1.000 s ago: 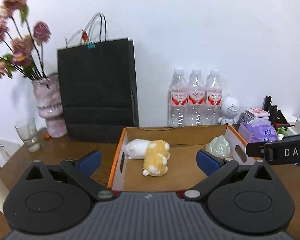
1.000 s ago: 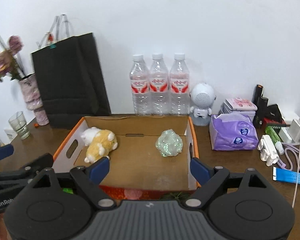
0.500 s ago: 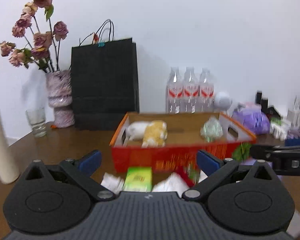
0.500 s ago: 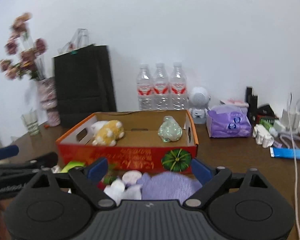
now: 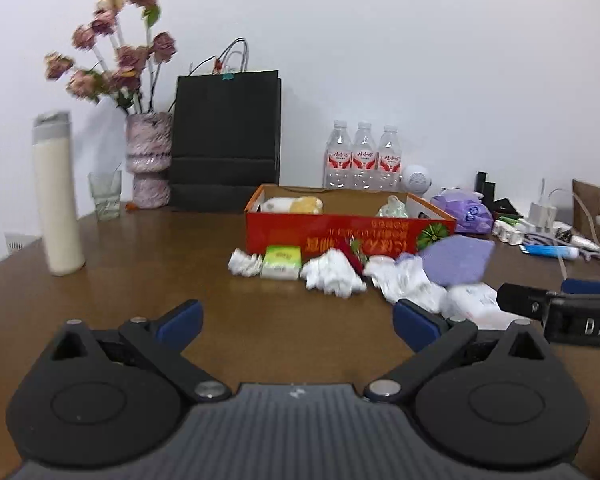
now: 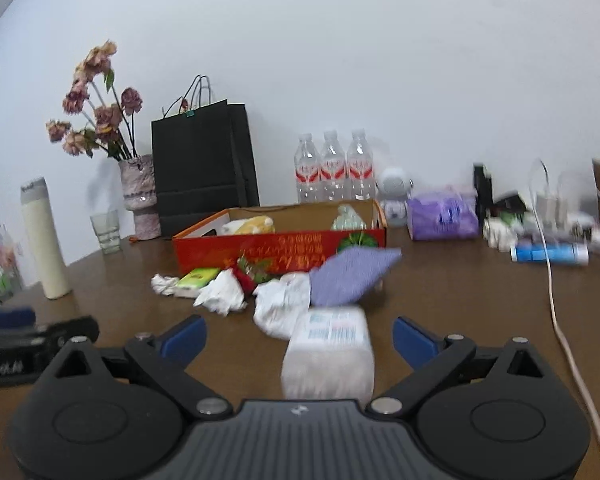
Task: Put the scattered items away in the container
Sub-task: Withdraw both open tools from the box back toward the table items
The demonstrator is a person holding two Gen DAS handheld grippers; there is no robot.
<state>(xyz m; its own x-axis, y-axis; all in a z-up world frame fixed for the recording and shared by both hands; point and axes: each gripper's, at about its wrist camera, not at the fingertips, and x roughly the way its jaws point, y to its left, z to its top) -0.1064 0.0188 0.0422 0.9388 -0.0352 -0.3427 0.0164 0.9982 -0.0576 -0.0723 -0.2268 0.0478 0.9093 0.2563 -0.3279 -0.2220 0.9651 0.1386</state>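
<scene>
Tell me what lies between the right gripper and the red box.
In the right wrist view: a white tissue pack between the open right gripper fingers, then crumpled tissues and a purple cloth before the red box.

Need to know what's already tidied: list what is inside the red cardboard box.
Inside the red cardboard box lie a white-and-yellow plush toy and a pale green crinkled bundle. The near wall hides the box floor, so smaller items there cannot be seen.

A plain white wall [image 5: 380, 40] was seen behind a brown wooden worktop [image 5: 140, 280]; even light was cast, and soft shadows were thrown on the wall.
</scene>
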